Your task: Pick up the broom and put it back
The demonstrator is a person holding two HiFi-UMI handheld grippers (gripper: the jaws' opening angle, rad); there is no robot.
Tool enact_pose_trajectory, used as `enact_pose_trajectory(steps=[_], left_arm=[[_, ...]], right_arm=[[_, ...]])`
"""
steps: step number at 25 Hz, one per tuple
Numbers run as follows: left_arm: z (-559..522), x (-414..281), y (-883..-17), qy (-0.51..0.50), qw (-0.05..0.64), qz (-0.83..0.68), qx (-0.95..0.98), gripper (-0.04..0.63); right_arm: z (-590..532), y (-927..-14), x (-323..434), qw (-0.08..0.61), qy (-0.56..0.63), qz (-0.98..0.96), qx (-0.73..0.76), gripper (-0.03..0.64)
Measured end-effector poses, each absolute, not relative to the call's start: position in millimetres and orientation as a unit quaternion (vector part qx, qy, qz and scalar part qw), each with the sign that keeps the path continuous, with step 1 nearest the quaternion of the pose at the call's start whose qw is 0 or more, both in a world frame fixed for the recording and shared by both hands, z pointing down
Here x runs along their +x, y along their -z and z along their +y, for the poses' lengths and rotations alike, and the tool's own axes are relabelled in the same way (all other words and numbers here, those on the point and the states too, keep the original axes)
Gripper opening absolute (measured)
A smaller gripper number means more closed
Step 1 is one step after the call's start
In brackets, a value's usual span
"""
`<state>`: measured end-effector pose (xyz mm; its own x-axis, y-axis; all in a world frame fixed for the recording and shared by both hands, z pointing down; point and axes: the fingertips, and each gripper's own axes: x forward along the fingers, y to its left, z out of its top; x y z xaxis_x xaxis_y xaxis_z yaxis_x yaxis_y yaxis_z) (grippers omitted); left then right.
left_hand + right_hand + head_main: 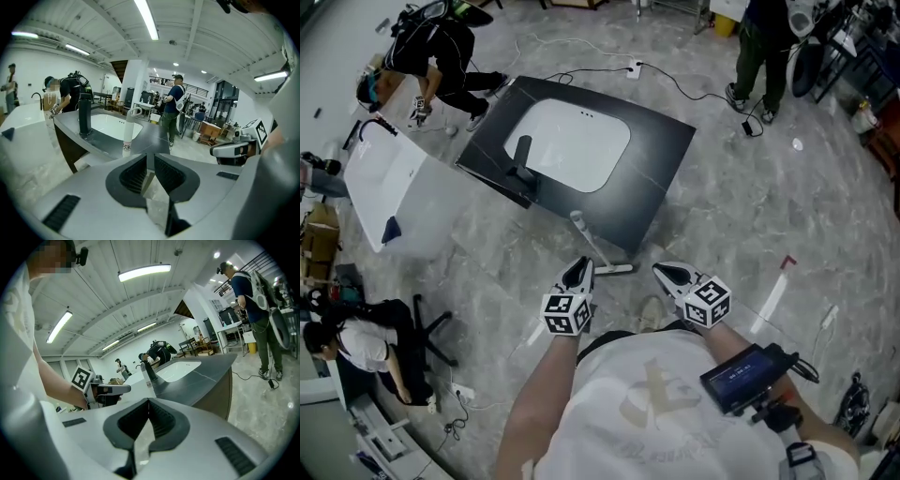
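Note:
The broom's white handle [584,236] stands just in front of the dark counter [661,178], with its foot [615,269] on the floor. In the left gripper view the handle [128,136] rises with a looped top straight ahead; the right gripper view shows the handle [146,373] ahead too. My left gripper [581,266] is just short of the handle, its jaws a narrow slit apart with nothing between them [150,161]. To the handle's right my right gripper [660,271] has its tips touching and holds nothing [148,401].
The dark counter holds a white basin [572,145] and a black tap [522,155]. A white sink unit [394,187] lies to its left. A person crouches [441,56] at the back left and another stands [764,47] at the back right. Cables [675,84] trail over the floor.

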<state>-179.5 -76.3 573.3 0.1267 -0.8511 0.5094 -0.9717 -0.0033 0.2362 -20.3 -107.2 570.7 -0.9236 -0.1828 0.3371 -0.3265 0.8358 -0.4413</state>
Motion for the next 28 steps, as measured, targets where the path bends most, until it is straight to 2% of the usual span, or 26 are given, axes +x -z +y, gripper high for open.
enact_pose_trajectory(steps=[9, 14, 16, 25, 28], left_arm=[[-112, -205, -593, -0.125, 0.292, -0.682, 0.659, 0.120], [-136, -223, -602, -0.139, 0.294, -0.701, 0.634, 0.204], [-144, -230, -606, -0.146, 0.296, -0.706, 0.626, 0.218], [-170, -232, -617, -0.164, 0.292, -0.714, 0.615, 0.214], [-169, -236, -619, -0.164, 0.289, -0.721, 0.608, 0.147]], right_arm=[[-130, -577, 12, 0.132, -0.278, -0.937, 0.163, 0.017], [-144, -579, 34, 0.130, -0.286, -0.931, 0.187, 0.018], [-148, -580, 43, 0.127, -0.289, -0.928, 0.197, 0.018], [-169, -583, 75, 0.113, -0.308, -0.915, 0.236, 0.018], [-170, -586, 79, 0.114, -0.310, -0.913, 0.241, 0.018]])
